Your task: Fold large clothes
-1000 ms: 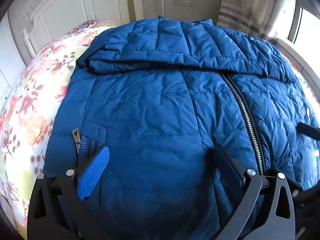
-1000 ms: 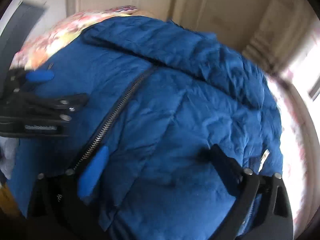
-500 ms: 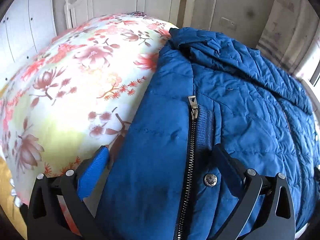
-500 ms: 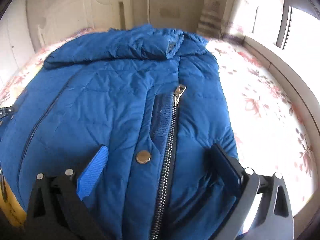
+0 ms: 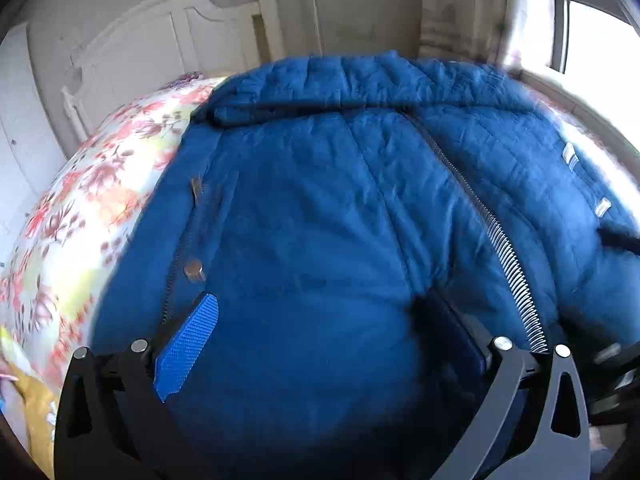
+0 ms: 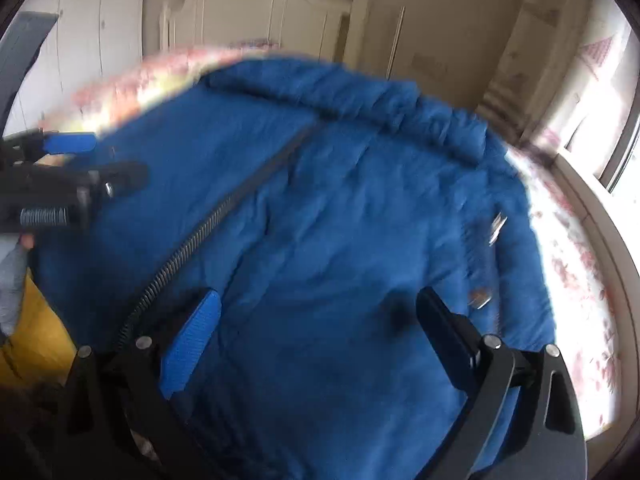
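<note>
A large blue quilted jacket [image 5: 312, 216] lies front up on the floral bed [image 5: 80, 208], its hood [image 5: 360, 80] at the far end and its front zipper [image 5: 492, 236] closed. It also fills the right wrist view [image 6: 352, 240], where its zipper [image 6: 208, 224] runs on the left. My left gripper [image 5: 316, 332] is open over the jacket's hem, left of the zipper. My right gripper [image 6: 316, 320] is open over the hem, right of the zipper. The left gripper also shows at the left edge of the right wrist view [image 6: 72, 168]. Both views are blurred.
A white headboard [image 5: 172, 40] and white wardrobe doors [image 6: 80, 40] stand behind the bed. A window [image 5: 600, 32] with a curtain is on the right. Yellow fabric [image 6: 36, 328] hangs at the bed's near left edge.
Both grippers have swung back inward from the jacket's side edges to over the hem on either side of the front zipper. Both stay open.
</note>
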`<act>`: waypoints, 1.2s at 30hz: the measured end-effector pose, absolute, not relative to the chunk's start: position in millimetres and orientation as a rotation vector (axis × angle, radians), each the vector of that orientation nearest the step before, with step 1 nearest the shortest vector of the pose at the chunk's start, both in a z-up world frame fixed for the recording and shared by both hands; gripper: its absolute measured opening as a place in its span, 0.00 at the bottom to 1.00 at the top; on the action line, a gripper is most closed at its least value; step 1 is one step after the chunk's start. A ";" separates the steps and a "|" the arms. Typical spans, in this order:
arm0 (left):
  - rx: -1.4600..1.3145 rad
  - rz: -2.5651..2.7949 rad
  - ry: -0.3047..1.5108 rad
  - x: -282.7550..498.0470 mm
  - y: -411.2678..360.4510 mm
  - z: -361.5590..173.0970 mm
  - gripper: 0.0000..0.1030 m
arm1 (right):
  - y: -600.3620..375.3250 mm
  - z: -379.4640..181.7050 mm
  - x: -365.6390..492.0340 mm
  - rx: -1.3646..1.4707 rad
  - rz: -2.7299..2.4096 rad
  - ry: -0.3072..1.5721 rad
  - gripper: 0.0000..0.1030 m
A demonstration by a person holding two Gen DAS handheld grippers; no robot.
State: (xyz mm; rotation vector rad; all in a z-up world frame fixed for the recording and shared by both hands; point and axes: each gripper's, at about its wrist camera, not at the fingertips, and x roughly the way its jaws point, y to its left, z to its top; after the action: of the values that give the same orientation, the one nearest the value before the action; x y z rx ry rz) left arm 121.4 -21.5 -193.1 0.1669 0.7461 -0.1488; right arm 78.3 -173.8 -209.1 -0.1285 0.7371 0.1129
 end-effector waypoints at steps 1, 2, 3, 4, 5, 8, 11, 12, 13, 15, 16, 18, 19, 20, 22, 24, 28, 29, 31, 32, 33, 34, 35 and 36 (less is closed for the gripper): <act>0.157 -0.156 0.723 117.1 -19.3 -195.1 0.96 | -179.7 -210.5 78.5 -0.097 0.134 0.739 0.96; 0.152 -0.172 0.728 118.4 -17.2 -195.5 0.96 | -180.0 -210.1 77.4 -0.109 0.141 0.741 0.96; 0.147 -0.184 0.740 120.1 -15.0 -194.4 0.96 | -179.9 -208.0 76.4 -0.124 0.142 0.745 0.96; 0.141 -0.190 0.753 120.0 -12.0 -192.1 0.96 | -179.7 -206.1 74.9 -0.131 0.138 0.750 0.95; 0.127 -0.179 0.757 117.4 -6.4 -188.6 0.96 | -180.8 -202.0 71.4 -0.139 0.130 0.751 0.95; 0.075 -0.132 0.729 106.4 18.5 -180.8 0.96 | -197.8 -192.1 59.0 -0.110 0.115 0.713 0.95; 0.058 -0.077 0.731 101.4 47.5 -185.5 0.96 | -226.4 -191.5 42.0 -0.107 0.005 0.695 0.95; 0.052 -0.060 0.735 99.7 56.2 -188.6 0.96 | -238.5 -193.4 35.7 -0.079 -0.016 0.692 0.95; 0.037 -0.055 0.744 98.8 67.1 -195.7 0.96 | -251.6 -198.2 30.7 -0.049 -0.049 0.702 0.95; 0.021 -0.087 0.728 96.4 76.7 -199.9 0.96 | -269.7 -209.2 23.2 0.015 -0.043 0.711 0.96; 0.034 -0.086 0.721 95.1 75.5 -200.3 0.96 | -272.8 -211.8 20.6 0.031 -0.029 0.693 0.96; 0.047 -0.063 0.726 94.4 71.4 -199.0 0.96 | -270.1 -212.0 21.4 0.012 -0.047 0.699 0.96; 0.042 -0.053 0.734 94.1 70.7 -197.2 0.95 | -267.5 -210.3 22.8 0.008 -0.063 0.714 0.96; 0.030 -0.051 0.742 92.5 69.8 -193.8 0.95 | -262.6 -205.2 23.1 -0.002 -0.084 0.727 0.96; 0.006 -0.087 0.727 85.2 67.0 -185.2 0.95 | -245.7 -195.3 16.3 -0.041 -0.060 0.692 0.94; 0.013 -0.140 0.703 73.2 54.1 -178.5 0.95 | -226.6 -191.0 14.5 -0.072 -0.015 0.670 0.94; 0.156 -0.193 0.699 59.7 14.3 -190.3 0.96 | -183.2 -212.5 18.4 -0.234 0.063 0.695 0.94; 0.185 -0.171 0.702 60.3 9.1 -197.4 0.96 | -181.8 -215.0 18.3 -0.240 0.059 0.682 0.96; 0.168 -0.182 0.693 60.2 12.0 -198.5 0.96 | -190.2 -215.5 20.4 -0.195 0.077 0.699 0.97; 0.158 -0.191 0.702 60.9 14.3 -197.7 0.96 | -191.7 -214.8 20.8 -0.200 0.079 0.705 0.97; 0.158 -0.195 0.705 61.4 15.5 -197.2 0.96 | -192.6 -213.3 20.2 -0.215 0.074 0.715 0.97; 0.162 -0.196 0.707 62.0 16.4 -197.3 0.96 | -194.3 -210.7 18.7 -0.221 0.062 0.718 0.97; 0.165 -0.194 0.707 60.8 17.1 -196.9 0.96 | -195.1 -206.6 16.8 -0.218 0.049 0.711 0.97; 0.165 -0.190 0.706 59.4 18.5 -196.9 0.96 | -201.0 -201.3 12.8 -0.202 0.033 0.693 0.97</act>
State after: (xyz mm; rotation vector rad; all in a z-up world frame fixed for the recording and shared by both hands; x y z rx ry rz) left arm 59.4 18.5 -196.9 0.1649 0.7060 -0.1901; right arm 12.8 -201.0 -201.3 -0.2022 0.6929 0.0327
